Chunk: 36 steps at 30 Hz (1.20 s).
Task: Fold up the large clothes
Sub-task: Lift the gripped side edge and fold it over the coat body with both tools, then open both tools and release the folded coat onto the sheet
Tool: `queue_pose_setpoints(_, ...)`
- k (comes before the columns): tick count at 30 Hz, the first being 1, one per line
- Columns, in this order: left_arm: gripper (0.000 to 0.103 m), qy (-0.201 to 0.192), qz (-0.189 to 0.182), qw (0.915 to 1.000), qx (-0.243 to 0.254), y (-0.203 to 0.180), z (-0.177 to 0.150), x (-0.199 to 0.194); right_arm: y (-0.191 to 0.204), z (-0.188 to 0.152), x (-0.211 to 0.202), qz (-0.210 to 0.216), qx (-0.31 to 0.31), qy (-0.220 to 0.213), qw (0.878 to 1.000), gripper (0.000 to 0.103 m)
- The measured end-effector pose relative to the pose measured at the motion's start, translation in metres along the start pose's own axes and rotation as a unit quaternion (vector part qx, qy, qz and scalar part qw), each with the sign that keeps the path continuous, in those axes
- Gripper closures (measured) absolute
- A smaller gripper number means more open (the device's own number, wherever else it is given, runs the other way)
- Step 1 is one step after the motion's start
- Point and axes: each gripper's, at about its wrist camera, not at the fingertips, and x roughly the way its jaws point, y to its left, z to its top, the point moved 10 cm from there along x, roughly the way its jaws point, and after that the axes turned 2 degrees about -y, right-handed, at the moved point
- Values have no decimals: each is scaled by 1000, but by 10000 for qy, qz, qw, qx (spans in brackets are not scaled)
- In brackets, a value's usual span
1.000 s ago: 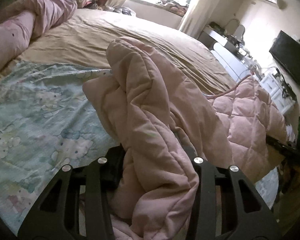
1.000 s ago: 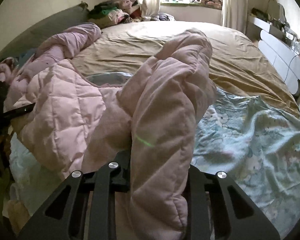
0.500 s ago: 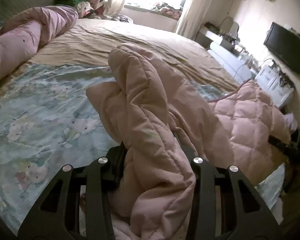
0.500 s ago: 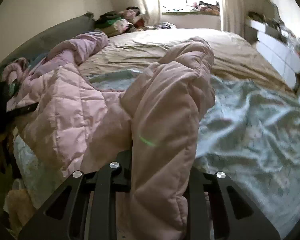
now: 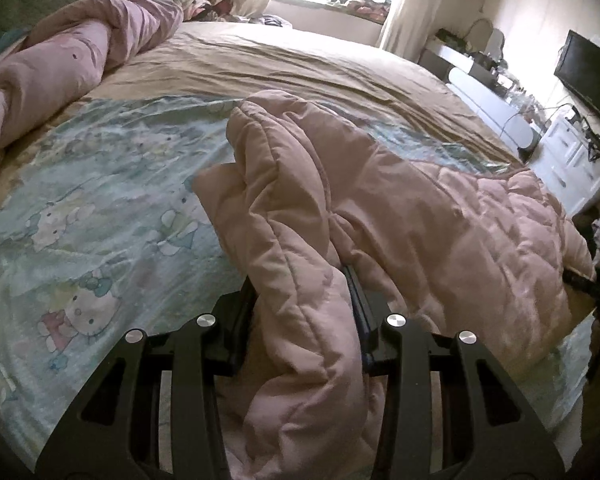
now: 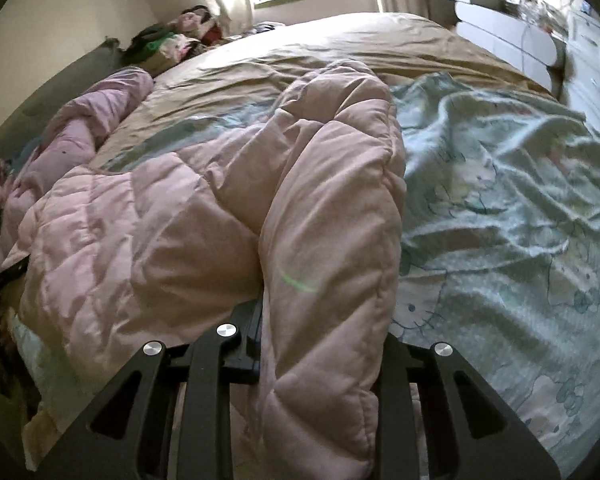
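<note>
A pale pink quilted padded garment (image 5: 440,232) lies bunched on the bed over a light blue cartoon-print sheet (image 5: 100,208). My left gripper (image 5: 304,304) is shut on a thick fold of it that stands up between the fingers and hides the tips. In the right wrist view the same pink garment (image 6: 180,232) spreads to the left, and my right gripper (image 6: 324,328) is shut on another thick fold that rises ahead of it. The blue sheet (image 6: 500,220) lies rumpled to the right of that fold.
A tan bed cover (image 5: 280,60) fills the far half of the bed. A rolled lilac duvet (image 5: 60,64) lies along the far left. Piled clothes (image 6: 168,40) sit by the window. White drawers (image 5: 572,160) and a dark screen (image 5: 588,72) stand right of the bed.
Both grippers have sunk toward the bed and moved forward with their folds still held. The pink garment now lies lower and flatter, and the right wrist view has rolled.
</note>
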Motion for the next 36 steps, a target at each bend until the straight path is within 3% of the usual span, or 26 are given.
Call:
queue_pose_setpoints(11, 70, 181, 136, 9997, -88, 14, -18, 17, -16, -15, 25, -441, 189, 309, 9984, 68)
queue_pose_setpoints(12, 69, 185, 142, 9997, -86, 14, -19, 17, -17, -16, 25, -498, 175, 303, 9981, 65)
queue_pose_setpoints(15, 68, 205, 177, 9996, -98, 14, -19, 17, -20, -14, 18, -974, -65, 198, 9950, 39)
queue_pose_setpoints(17, 66, 203, 267, 9994, -24, 14, -20, 15, -21, -14, 12, -1206, -196, 95, 9925, 32)
queue_pose_setpoints(19, 65, 208, 327, 9992, -8, 13, -21, 14, -22, -15, 4, -1463, -334, 30, 9887, 17)
queue_pose_setpoints(23, 57, 163, 532, 9984, 97, 13, -21, 6, -21, -15, -18, -1803, -517, -300, 9818, 8)
queue_pose_setpoints(25, 47, 100, 628, 9979, 156, 12, -21, -2, -21, -14, -32, -1914, -562, -508, 9786, 5)
queue_pose_setpoints(27, 37, 22, 715, 9972, 225, 9, -20, -12, -20, -11, -47, -1937, -558, -693, 9770, 4)
queue_pose_setpoints(29, 35, -37, 748, 9968, 287, 6, -18, -20, -19, -9, -57, -1807, -447, -803, 9792, 4)
queue_pose_setpoints(32, 23, -159, 745, 9965, 351, -1, -16, -36, -18, -6, -77, -1448, -97, -1001, 9843, 4)
queue_pose_setpoints(36, 21, -309, 792, 9953, 474, -13, -14, -59, -14, -6, -98, -1168, 235, -1135, 9864, 4)
